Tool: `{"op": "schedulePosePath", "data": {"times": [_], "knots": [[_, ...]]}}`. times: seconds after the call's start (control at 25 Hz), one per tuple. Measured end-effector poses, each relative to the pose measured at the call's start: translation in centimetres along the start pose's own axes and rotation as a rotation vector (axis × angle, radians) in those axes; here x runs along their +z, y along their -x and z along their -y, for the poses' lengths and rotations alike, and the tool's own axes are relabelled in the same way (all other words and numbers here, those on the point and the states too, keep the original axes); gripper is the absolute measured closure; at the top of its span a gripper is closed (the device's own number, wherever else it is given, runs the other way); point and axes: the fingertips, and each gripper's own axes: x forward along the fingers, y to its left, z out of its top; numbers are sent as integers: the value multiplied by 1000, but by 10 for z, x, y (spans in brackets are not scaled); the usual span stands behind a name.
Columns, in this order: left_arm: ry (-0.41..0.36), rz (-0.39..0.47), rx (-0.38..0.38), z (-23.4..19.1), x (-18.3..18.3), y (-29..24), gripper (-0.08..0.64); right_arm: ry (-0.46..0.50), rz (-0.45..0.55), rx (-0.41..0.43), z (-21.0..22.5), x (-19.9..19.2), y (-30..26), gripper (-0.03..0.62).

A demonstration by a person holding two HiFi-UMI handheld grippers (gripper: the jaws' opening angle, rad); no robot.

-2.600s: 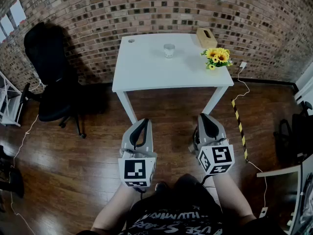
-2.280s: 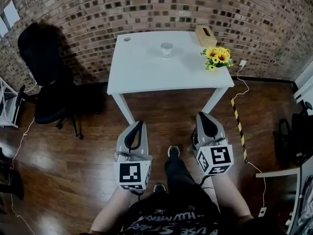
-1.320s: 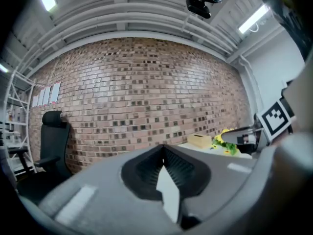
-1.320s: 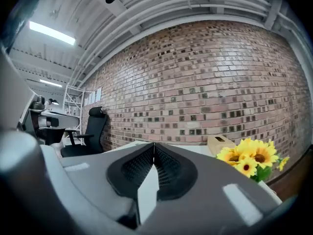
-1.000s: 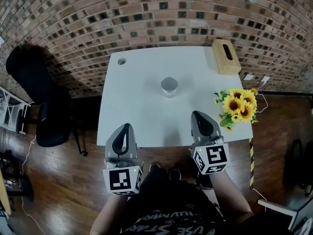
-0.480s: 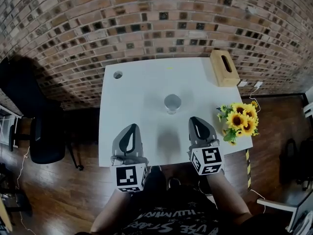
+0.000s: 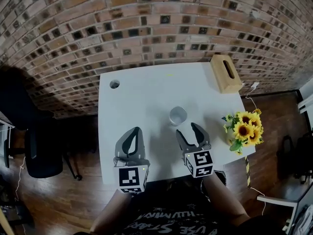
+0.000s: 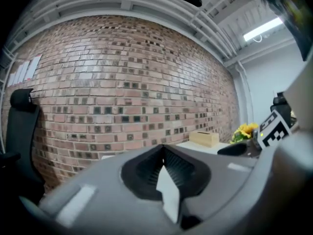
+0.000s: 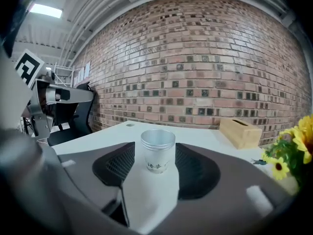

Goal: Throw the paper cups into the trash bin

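A silvery paper cup (image 7: 178, 115) stands upright near the middle of the white table (image 7: 137, 102). My right gripper (image 7: 188, 129) is just short of it, and its jaws are opening. In the right gripper view the cup (image 9: 157, 151) shows in the gap ahead of the right gripper (image 9: 153, 171); neither pad touches it. Over the table's front edge, to the cup's left, my left gripper (image 7: 133, 132) is shut and holds nothing. The left gripper (image 8: 163, 150) points at the brick wall in its own view. No trash bin is in view.
A wooden tissue box (image 7: 226, 73) lies at the table's back right, and sunflowers (image 7: 244, 130) stand at its right edge. There is a cable hole (image 7: 114, 84) at the back left. A black office chair (image 7: 41, 153) is on the wood floor at left. A brick wall rises behind the table.
The view has come up to the table, and both grippers now reach over its front edge. The right gripper has moved toward the cup and its jaws have parted. The left stays shut.
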Motion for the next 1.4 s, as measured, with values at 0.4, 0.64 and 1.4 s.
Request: {"op": "schedulePosePath", "data": {"times": [0.4, 0.64, 1.4], "knots": [[4, -61, -25, -4, -30, -30, 555, 22, -22, 24, -2, -13, -40, 190], [22, -99, -16, 2, -35, -36, 555, 16, -27, 68, -3, -23, -60, 178], [20, -126, 19, -2, -37, -49, 554, 56, -18, 136, -10, -9, -98, 146]]}}
